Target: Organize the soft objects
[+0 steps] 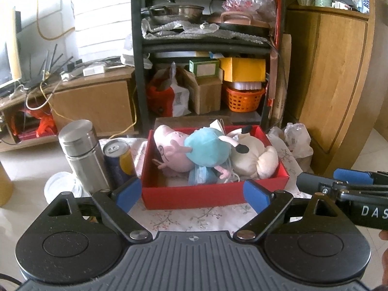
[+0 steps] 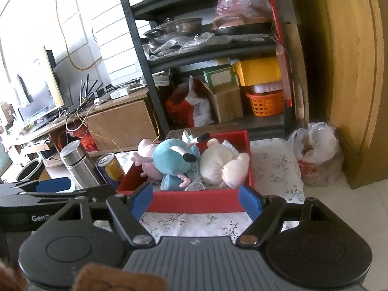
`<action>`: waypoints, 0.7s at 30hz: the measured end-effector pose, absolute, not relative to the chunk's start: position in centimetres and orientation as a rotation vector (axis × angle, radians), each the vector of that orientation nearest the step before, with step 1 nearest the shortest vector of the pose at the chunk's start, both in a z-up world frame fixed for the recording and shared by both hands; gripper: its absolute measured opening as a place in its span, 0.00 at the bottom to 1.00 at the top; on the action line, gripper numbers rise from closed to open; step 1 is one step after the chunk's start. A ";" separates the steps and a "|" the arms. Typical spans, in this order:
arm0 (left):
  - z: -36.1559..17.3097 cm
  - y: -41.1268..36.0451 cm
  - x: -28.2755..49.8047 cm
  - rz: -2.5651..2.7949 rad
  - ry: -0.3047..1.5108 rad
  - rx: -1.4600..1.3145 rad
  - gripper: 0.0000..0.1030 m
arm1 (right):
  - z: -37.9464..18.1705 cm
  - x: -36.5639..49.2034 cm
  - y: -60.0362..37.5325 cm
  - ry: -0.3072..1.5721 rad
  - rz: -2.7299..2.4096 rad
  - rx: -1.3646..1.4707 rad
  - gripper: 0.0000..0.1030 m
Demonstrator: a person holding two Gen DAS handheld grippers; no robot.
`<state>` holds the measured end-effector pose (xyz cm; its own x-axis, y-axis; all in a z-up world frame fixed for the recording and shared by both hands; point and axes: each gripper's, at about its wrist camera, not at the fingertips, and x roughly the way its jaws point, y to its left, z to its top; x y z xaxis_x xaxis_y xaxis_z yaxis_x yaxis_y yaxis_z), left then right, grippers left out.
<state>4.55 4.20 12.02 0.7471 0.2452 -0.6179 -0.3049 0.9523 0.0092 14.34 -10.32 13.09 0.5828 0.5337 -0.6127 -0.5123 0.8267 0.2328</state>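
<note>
An open red box (image 1: 169, 198) sits on a floral cloth (image 1: 194, 218). Inside lie a pink pig plush (image 1: 169, 150) with a blue body (image 1: 206, 145), a cream plush (image 1: 254, 157) and blue face masks (image 1: 201, 177). My left gripper (image 1: 192, 195) hovers open just in front of the box's near wall, holding nothing. In the right wrist view the same box (image 2: 249, 160) holds the blue plush (image 2: 172, 160) and the cream plush (image 2: 218, 167). My right gripper (image 2: 197, 200) is also open and empty before the near wall. The two grippers sit side by side.
A steel flask (image 1: 82, 152) and a drink can (image 1: 120, 162) stand just left of the box, with a clear plastic lid (image 1: 60, 186) nearer. A filled plastic bag (image 2: 315, 155) lies on the floor to the right. A black shelf rack (image 1: 206, 43) and a wooden cabinet (image 1: 334, 72) stand behind.
</note>
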 end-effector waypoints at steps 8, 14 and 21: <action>12.0 4.3 4.3 0.308 0.653 -0.083 0.86 | 13.2 14.2 -10.2 0.715 0.618 0.034 0.49; 12.1 4.2 4.2 0.302 0.646 -0.085 0.86 | 13.2 14.2 -10.2 0.708 0.620 0.038 0.50; 12.2 4.0 4.2 0.302 0.640 -0.074 0.86 | 13.2 14.1 -10.1 0.704 0.622 0.039 0.50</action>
